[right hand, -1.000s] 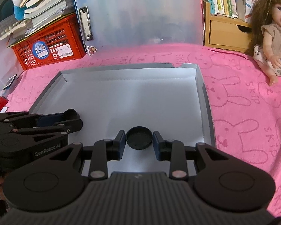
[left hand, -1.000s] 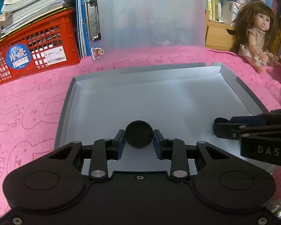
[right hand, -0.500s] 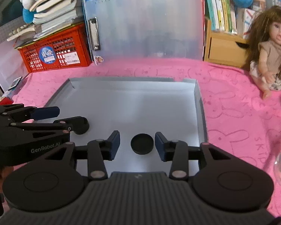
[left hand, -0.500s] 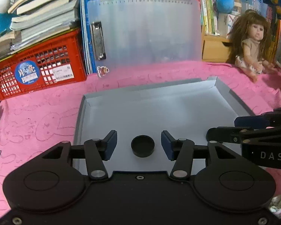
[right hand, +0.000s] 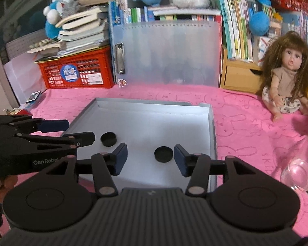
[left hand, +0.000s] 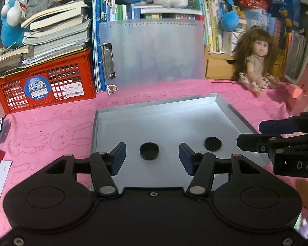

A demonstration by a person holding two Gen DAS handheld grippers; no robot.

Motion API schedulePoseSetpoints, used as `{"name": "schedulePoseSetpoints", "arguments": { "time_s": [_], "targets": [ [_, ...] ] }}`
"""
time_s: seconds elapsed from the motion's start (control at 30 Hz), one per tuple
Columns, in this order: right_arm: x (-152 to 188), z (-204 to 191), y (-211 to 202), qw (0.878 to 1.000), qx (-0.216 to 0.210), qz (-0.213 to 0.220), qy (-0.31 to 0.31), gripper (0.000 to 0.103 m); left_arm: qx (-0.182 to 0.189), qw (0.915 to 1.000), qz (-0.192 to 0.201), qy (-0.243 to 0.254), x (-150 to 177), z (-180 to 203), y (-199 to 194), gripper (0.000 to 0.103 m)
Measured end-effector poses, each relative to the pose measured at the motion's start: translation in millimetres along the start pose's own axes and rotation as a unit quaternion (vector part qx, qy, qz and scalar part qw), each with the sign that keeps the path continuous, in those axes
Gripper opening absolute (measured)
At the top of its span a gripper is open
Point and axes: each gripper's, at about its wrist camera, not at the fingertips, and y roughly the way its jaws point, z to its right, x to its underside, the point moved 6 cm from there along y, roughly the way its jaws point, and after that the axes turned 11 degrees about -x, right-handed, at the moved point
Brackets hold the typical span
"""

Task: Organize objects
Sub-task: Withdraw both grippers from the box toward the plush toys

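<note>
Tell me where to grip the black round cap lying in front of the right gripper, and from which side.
Grip the black cap across its low side wall, one pad on each side. It lies flat on the grey tray, so come down from above and the near side, probably with the right gripper, whose open jaws already bracket it.

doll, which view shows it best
The right wrist view: the doll sits large, sharp and whole on the pink cloth. In the left wrist view the doll is smaller, slightly blurred and farther toward the edge.
</note>
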Motion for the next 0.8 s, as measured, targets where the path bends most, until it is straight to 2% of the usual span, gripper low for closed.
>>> {"name": "schedulePoseSetpoints", "arguments": {
  "time_s": [0.43,0.67,0.8],
  "targets": [
    [36.1,-30.8,-63.0,0.999,0.002,0.04,-0.024,0.074,0.026,0.9991,0.024,-0.024,41.5,-21.7,-70.3,0.066],
    [65.1,-39.7,-87.2,0.998,0.023,0.048,-0.043,0.08,0.021,0.9985,0.043,-0.026,72.3,-35.3,-100.6,0.072],
    [84.1,-37.9,-94.9,0.998,0.031,0.042,-0.028,0.081,0.015,0.9984,0.046,-0.027,94.0,-40.9,-114.0,0.076]
  ]
}}
